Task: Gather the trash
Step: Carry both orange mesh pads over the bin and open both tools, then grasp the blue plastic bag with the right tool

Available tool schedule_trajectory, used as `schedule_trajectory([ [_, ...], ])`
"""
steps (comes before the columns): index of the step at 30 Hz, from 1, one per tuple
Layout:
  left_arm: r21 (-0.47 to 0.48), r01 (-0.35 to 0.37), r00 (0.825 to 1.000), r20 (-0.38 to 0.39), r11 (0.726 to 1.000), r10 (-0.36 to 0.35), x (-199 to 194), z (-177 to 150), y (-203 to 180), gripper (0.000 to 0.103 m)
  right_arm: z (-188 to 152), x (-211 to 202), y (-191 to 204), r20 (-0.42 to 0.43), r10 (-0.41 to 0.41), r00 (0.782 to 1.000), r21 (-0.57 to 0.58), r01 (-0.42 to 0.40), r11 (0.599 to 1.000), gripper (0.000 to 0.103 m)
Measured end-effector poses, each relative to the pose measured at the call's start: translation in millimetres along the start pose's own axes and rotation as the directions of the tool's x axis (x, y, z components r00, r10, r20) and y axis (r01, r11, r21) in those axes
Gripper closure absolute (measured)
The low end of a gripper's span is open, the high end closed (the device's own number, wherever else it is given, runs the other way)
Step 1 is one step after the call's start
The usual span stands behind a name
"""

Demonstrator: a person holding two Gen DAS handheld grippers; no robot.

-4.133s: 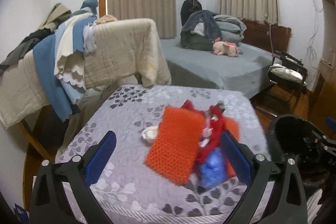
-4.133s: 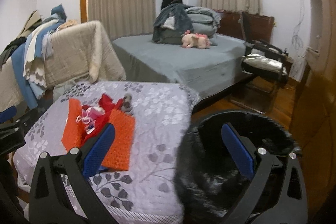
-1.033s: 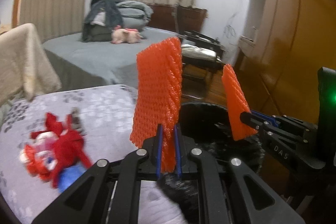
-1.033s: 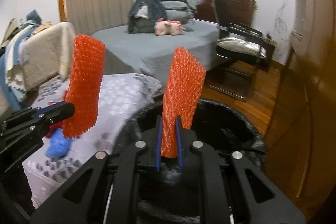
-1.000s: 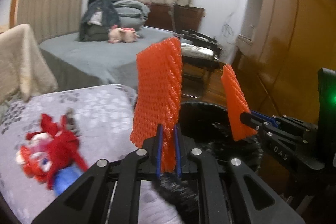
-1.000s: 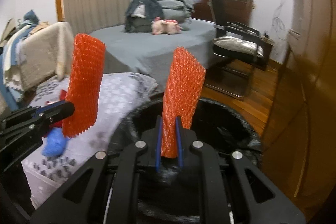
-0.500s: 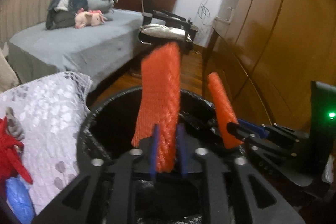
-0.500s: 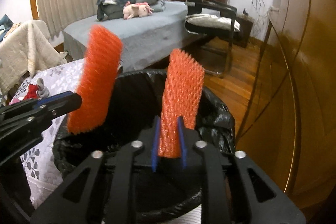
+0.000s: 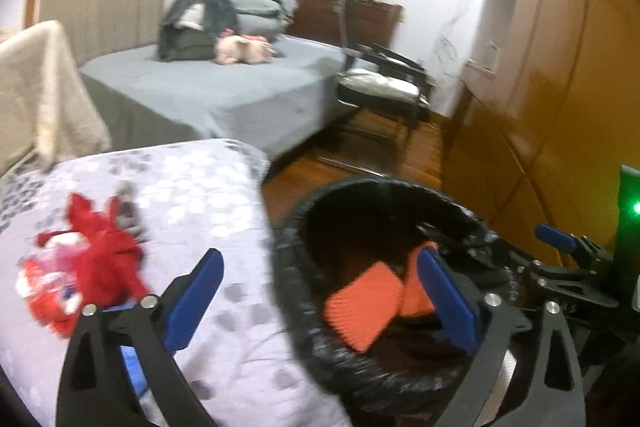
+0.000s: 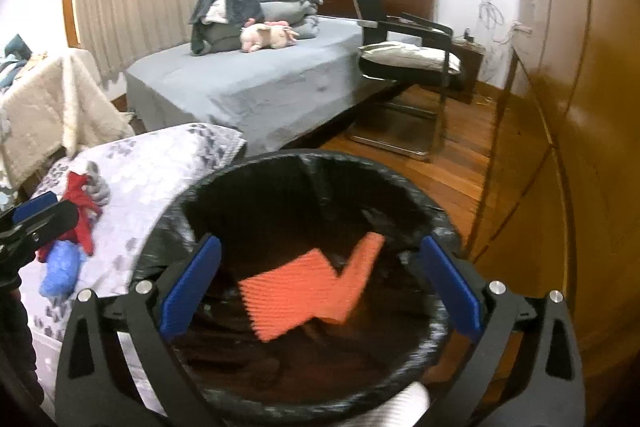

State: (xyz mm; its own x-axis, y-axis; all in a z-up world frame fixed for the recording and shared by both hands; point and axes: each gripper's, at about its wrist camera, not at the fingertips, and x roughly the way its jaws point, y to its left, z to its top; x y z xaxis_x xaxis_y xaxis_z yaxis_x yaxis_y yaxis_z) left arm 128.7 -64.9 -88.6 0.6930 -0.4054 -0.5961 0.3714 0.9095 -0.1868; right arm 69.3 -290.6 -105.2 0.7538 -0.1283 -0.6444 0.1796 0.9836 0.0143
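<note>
Right wrist only: blue wad (image 10: 60,267), perhaps plastic.

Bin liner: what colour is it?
Black bin liner; clearest in the right wrist view.

The left gripper (image 9: 320,299) has its blue-padded fingers (image 9: 192,301) spread wide apart with nothing gripped between them. The right gripper (image 10: 320,289) is likewise splayed wide, its fingers (image 10: 190,287) holding nothing, and it sits just beside the left gripper's fingers.
</note>
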Motion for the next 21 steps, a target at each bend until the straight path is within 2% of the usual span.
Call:
schedule_trajectory([
  [4,-0.024,-0.083,0.996,0.027,0.996,0.084,-24,-6,30,0.006,4,-3,32,0.016,0.043,0.999,-0.033,-0.042,0.999,0.005],
  [7,-0.042,-0.155,0.987,0.042,0.987,0.157,-42,-12,54,0.006,5,-3,56,0.024,0.083,0.996,-0.058,-0.082,0.995,0.005],
  [14,-0.099,-0.292,0.954,0.044,0.951,0.297,-76,-32,112,0.006,4,7,117,0.012,0.175,0.985,-0.114,-0.172,0.978,0.005],
  [21,-0.136,-0.386,0.92,0.021,0.913,0.392,-89,-57,157,0.006,-6,20,176,-0.008,0.238,0.971,-0.163,-0.236,0.958,0.005],
])
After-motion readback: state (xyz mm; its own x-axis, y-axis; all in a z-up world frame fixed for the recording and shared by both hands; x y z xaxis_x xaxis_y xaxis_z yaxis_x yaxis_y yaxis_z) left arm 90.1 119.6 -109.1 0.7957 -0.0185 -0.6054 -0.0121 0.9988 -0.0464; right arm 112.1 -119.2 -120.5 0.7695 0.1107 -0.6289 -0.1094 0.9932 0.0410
